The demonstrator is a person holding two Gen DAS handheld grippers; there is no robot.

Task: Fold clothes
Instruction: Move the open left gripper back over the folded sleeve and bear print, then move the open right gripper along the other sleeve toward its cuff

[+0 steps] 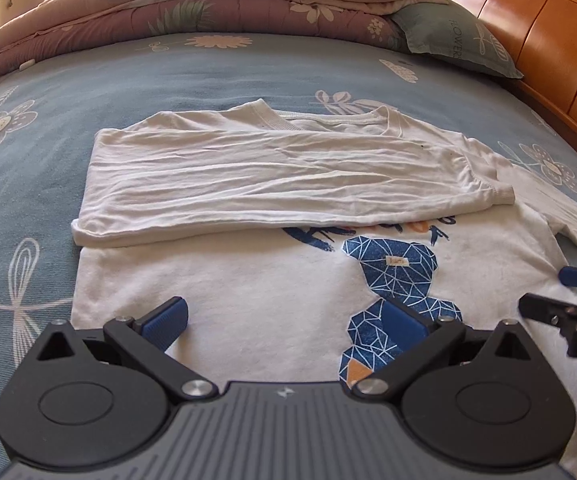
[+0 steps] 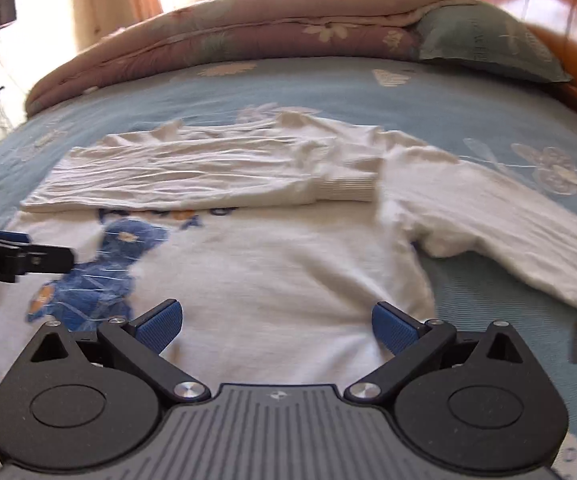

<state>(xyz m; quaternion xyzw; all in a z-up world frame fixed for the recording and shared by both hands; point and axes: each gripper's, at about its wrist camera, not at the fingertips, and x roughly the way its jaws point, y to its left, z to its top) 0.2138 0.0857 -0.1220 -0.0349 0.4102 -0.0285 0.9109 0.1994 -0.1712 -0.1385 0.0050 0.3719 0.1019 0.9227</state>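
**Thin cotton top, half folded, wants a hold at cuff and hem**

The white long-sleeved top lies flat on the blue flowered bedsheet, near the middle of the bed and closer to the near edge than to the far one, its neck towards the headboard side. One side panel with its sleeve is already turned over the chest, its ribbed cuff resting just above the blue geometric print. The other sleeve is not yet folded; it trails out across the sheet towards the headboard side of the bed.

The left gripper hovers over the lower body of the top, both blue pads spread wide with nothing between them. The right gripper is likewise spread wide and empty, above the side of the body below the armpit of the loose sleeve.

By its fine wrinkles and the way it drapes, the cloth looks light, limp and thin. It should lift with little effort but sag and bunch if taken at one point, and a pinch may catch only the upper layer. The ribbed cuff of the loose sleeve and the shoulder seam look like the firmest places to grip; both ends held together should carry the sleeve over flat.

A folded quilt and a green pillow lie along the far edge, well apart.
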